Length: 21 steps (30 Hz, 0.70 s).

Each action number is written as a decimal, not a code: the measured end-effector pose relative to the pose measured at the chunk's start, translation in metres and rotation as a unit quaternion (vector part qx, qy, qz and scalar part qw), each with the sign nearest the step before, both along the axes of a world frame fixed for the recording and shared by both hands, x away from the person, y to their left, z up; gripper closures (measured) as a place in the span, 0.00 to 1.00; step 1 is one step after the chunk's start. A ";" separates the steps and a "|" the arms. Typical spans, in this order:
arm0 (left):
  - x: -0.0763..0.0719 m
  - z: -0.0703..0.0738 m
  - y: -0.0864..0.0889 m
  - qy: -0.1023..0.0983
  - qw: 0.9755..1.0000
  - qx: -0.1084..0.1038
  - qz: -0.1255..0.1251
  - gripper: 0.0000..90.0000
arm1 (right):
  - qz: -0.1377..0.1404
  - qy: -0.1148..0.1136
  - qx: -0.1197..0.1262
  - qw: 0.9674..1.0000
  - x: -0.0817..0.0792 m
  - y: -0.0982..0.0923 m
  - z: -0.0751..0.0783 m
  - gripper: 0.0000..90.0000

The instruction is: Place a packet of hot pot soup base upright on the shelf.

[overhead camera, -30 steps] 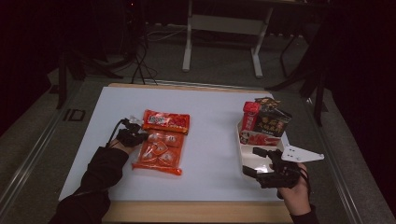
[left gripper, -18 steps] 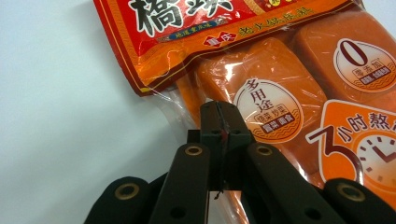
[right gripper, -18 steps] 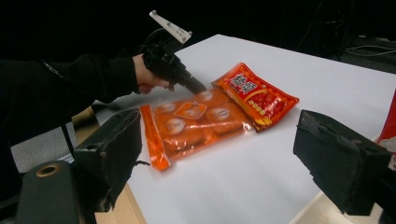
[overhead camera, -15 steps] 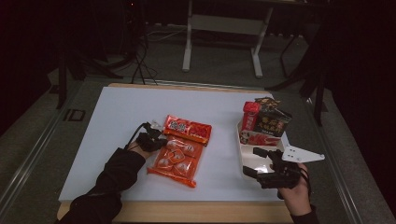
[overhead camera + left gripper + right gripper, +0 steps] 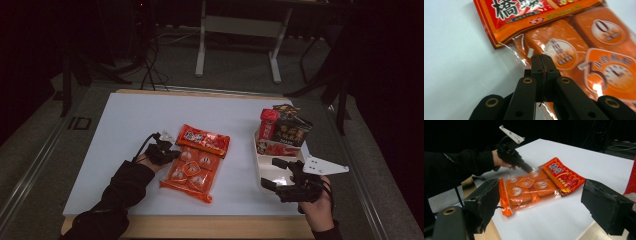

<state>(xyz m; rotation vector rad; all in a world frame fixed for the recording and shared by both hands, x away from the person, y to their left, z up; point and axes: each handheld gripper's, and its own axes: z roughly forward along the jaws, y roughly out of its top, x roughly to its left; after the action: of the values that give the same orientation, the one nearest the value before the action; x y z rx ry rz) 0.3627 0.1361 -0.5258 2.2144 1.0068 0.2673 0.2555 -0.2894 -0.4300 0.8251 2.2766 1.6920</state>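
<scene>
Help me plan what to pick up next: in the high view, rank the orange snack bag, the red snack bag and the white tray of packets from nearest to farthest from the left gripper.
1. Orange snack bag: its clear edge is pinched by the left gripper.
2. Red snack bag: just beyond, overlapping the orange bag's far end.
3. White tray: far across the table, by the right gripper.

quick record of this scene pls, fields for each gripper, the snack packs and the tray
left gripper: shut on the clear edge of the orange snack pack
right gripper: open, nothing between its jaws, beside the white tray
red snack pack: flat on the table, its edge over the orange pack's far end
tray contents: upright snack packets at its far end
</scene>
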 end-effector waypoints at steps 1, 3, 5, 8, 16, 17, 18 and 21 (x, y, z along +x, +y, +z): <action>-0.003 0.001 0.001 0.002 1.000 0.004 -0.008 1.00 | 0.000 0.000 0.000 1.000 0.000 -0.001 0.000 0.17; -0.009 0.001 0.002 0.010 1.000 0.006 -0.012 1.00 | -0.001 0.000 0.003 1.000 0.000 -0.002 0.000 0.17; -0.015 0.000 0.003 0.011 1.000 0.013 -0.015 1.00 | -0.002 0.000 0.003 1.000 0.001 -0.002 0.000 0.17; -0.023 -0.001 0.006 0.017 1.000 0.011 -0.014 1.00 | -0.001 -0.002 0.002 1.000 0.000 -0.001 0.001 0.17; -0.033 -0.004 0.008 0.019 1.000 0.001 -0.005 1.00 | 0.001 -0.003 0.001 1.000 0.000 0.000 0.001 0.17; -0.034 -0.004 0.007 0.021 1.000 0.001 -0.005 1.00 | 0.001 -0.002 0.002 1.000 0.000 0.001 0.001 0.17; -0.035 -0.004 0.006 0.024 1.000 0.000 -0.005 1.00 | 0.002 -0.001 0.001 1.000 0.000 0.001 0.001 0.17; -0.039 -0.004 0.001 0.031 0.999 -0.013 -0.016 1.00 | 0.003 0.000 0.000 1.000 0.000 0.002 0.000 0.17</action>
<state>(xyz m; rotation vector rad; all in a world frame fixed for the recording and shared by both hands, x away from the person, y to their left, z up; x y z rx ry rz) 0.3241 0.1374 -0.5303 2.2254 1.0025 0.1705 0.2560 -0.2874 -0.4297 0.8199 2.2819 1.6938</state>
